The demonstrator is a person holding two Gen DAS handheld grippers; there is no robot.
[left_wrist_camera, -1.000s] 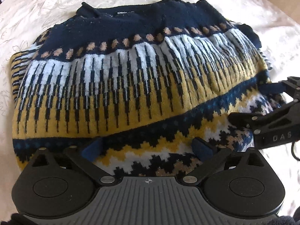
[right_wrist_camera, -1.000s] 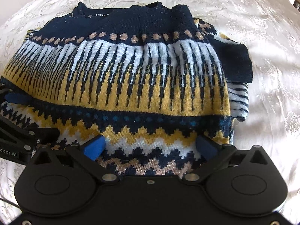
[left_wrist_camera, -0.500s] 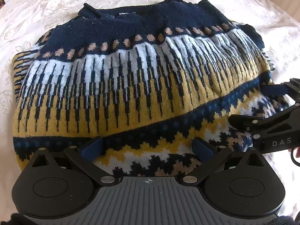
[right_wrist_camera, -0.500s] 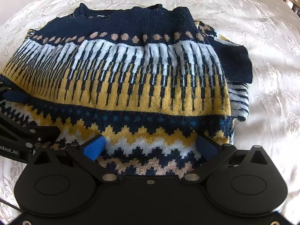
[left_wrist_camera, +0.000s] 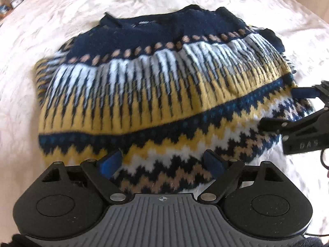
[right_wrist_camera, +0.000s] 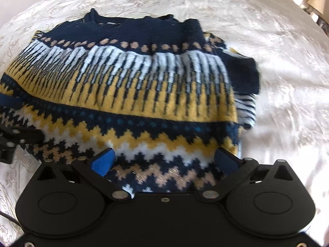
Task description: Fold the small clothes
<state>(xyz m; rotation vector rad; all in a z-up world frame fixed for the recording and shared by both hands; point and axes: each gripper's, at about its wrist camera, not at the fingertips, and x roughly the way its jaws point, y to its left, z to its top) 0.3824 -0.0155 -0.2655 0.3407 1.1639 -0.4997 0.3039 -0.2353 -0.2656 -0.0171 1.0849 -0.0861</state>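
On a cream bedspread [left_wrist_camera: 61, 20] a patterned sweater [left_wrist_camera: 160, 94] is laid. The left gripper [left_wrist_camera: 162, 163], closing, and the right gripper [right_wrist_camera: 164, 160], spread wide, straddle its hem without pinching. One layer might be caught alone, skewing the fold.

Garment: a knitted sweater [right_wrist_camera: 127, 86] lay folded on a cream patterned bedspread [right_wrist_camera: 277, 65], neckline at the far edge.
Pattern: a navy yoke with tan dots, then white and yellow spikes, then zigzag bands in yellow, white and tan nearest the camera.
Sleeve: a navy cuff [right_wrist_camera: 242, 76] stuck out at the sweater's right side.
Right gripper [right_wrist_camera: 164, 161]: its blue pads [right_wrist_camera: 102, 161] stood wide apart over the hem, not pressing it.
Left gripper [right_wrist_camera: 12, 131]: partly visible at the left edge, touching the sweater's side.
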